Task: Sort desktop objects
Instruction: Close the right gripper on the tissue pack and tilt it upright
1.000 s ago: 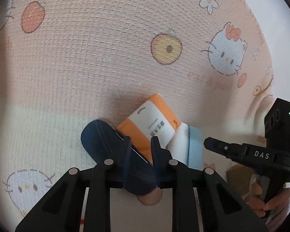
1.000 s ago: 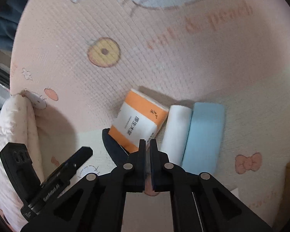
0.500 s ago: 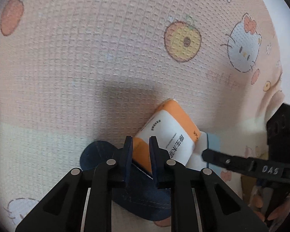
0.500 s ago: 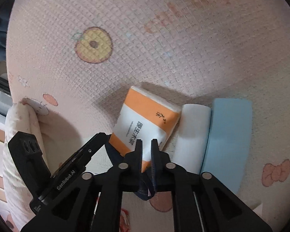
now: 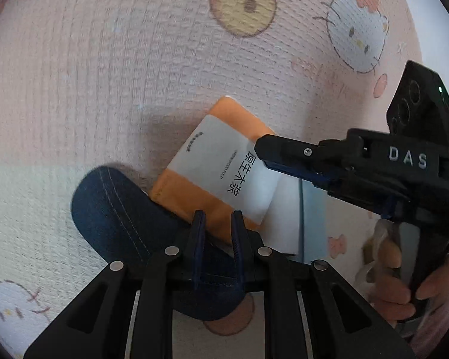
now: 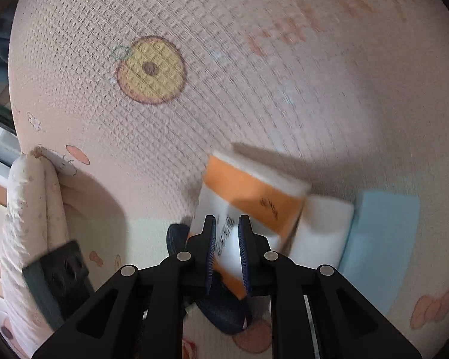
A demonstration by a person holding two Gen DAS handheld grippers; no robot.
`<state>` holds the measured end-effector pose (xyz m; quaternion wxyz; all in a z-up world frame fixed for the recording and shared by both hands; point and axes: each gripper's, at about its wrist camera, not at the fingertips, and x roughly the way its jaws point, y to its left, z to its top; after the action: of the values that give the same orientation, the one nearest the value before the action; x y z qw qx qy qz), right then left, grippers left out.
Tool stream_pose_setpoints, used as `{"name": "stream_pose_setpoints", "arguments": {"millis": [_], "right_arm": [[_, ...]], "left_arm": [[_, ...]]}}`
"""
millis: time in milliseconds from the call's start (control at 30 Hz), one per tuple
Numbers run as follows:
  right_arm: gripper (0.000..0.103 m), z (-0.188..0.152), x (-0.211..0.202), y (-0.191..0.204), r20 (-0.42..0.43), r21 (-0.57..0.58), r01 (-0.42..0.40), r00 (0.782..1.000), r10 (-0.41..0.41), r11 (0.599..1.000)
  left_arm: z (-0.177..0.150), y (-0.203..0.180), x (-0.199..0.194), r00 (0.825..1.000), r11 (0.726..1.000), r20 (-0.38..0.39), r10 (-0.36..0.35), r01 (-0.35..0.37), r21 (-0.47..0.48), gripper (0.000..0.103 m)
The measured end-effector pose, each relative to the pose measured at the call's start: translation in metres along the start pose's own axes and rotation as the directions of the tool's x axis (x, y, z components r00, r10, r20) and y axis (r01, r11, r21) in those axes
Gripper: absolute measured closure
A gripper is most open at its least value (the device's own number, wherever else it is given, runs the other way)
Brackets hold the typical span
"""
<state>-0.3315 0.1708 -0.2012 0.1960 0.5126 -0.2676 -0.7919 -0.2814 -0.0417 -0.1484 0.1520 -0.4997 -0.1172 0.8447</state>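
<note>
An orange-and-white tissue pack (image 5: 221,167) lies on the pink cartoon mat, partly over a dark blue denim pouch (image 5: 128,218). A white roll (image 6: 323,233) and a light blue block (image 6: 383,230) lie to its right. My left gripper (image 5: 217,224) is narrowly open just above the pouch and the pack's near edge. My right gripper (image 6: 227,230) is slightly open over the pack (image 6: 254,206); its fingers also reach in from the right in the left wrist view (image 5: 287,152), tips over the pack's white label.
The pink waffle-textured mat (image 5: 104,59) with cat and peach prints covers the surface. A rolled cream cloth (image 6: 33,209) lies at the mat's left edge. A hand (image 5: 404,272) holds the right gripper's handle.
Both grippers have moved closer to the tissue pack. The right gripper's jaws have opened slightly and now hover over the pack. The right view is motion-blurred.
</note>
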Motion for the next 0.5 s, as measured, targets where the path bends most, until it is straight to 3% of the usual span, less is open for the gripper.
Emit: {"name": "stream_pose_setpoints", "arguments": {"millis": [100,133,167,200,233,433,500], "right_arm": [[0.091,-0.002,-0.004,-0.002,0.012,0.040,-0.016,1.000,0.015,0.999],[0.086,-0.005,-0.007,-0.004,0.015,0.052,-0.018,1.000,0.017,0.998],[0.077,-0.008,-0.010,-0.005,0.017,0.057,-0.015,1.000,0.014,0.998],[0.072,-0.011,-0.012,-0.004,0.019,0.055,-0.002,1.000,0.001,0.998],[0.064,-0.013,-0.014,-0.004,0.020,0.050,0.009,1.000,-0.010,0.999],[0.060,-0.023,-0.011,-0.009,-0.012,0.049,0.018,1.000,-0.018,0.999],[0.060,-0.023,-0.003,-0.011,-0.029,0.064,0.018,0.999,-0.016,0.998]], "left_arm": [[0.006,-0.002,-0.012,0.995,0.998,0.074,0.064,-0.065,0.013,0.083],[0.007,-0.003,-0.016,0.992,0.996,0.094,0.081,-0.083,0.020,0.081],[0.011,-0.002,-0.020,0.988,0.995,0.123,0.096,-0.101,0.028,0.068],[0.015,0.001,-0.023,0.985,0.994,0.144,0.099,-0.104,0.027,0.046],[0.019,0.004,-0.023,0.984,0.995,0.149,0.096,-0.099,0.019,0.039],[0.032,0.041,-0.004,0.998,0.988,0.062,-0.012,0.022,-0.155,0.037],[0.030,0.041,0.002,0.996,0.980,0.081,-0.046,0.061,-0.191,0.037]]}}
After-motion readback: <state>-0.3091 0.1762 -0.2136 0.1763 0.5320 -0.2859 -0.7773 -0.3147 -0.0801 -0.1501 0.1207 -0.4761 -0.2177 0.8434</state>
